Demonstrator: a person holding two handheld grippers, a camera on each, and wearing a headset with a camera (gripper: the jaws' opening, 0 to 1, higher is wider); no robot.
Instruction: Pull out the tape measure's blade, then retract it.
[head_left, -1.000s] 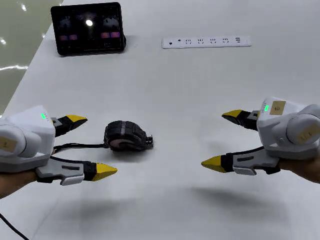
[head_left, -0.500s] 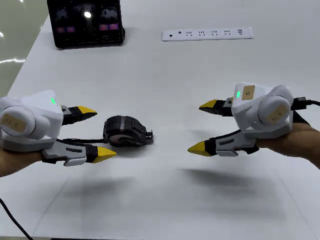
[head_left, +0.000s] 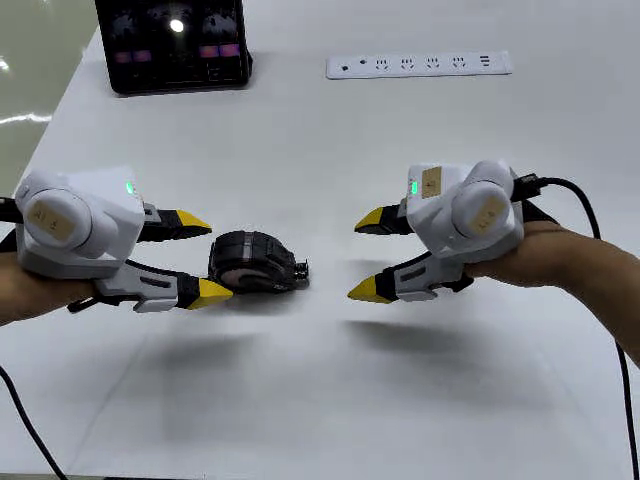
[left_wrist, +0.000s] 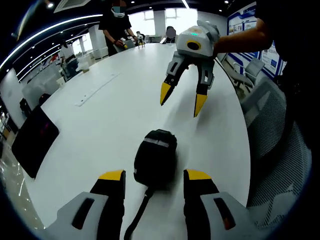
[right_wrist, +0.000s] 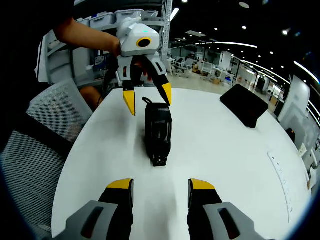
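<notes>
The black tape measure (head_left: 255, 265) lies on its side on the white counter (head_left: 330, 400), a little left of the middle, with its blade tucked in and the small hook end pointing to the right. The left gripper (head_left: 213, 257) sits low at the case's left end. Its yellow-tipped jaws are spread, one to each side of that end, and in the left gripper view there is a gap between them and the case, so they grip nothing. A dark wrist strap (left_wrist: 142, 210) trails from the case back between those jaws.

The right gripper (head_left: 358, 259) faces it from the other side, near the hook end but apart from it. Its jaws are also spread wide and empty, and a black cable (head_left: 590, 230) loops away from its back over the person's forearm.

At the far edge of the counter a dark tablet (head_left: 172, 45) stands propped up, and a white power strip (head_left: 418, 65) lies flat to its right, well apart from the work.
</notes>
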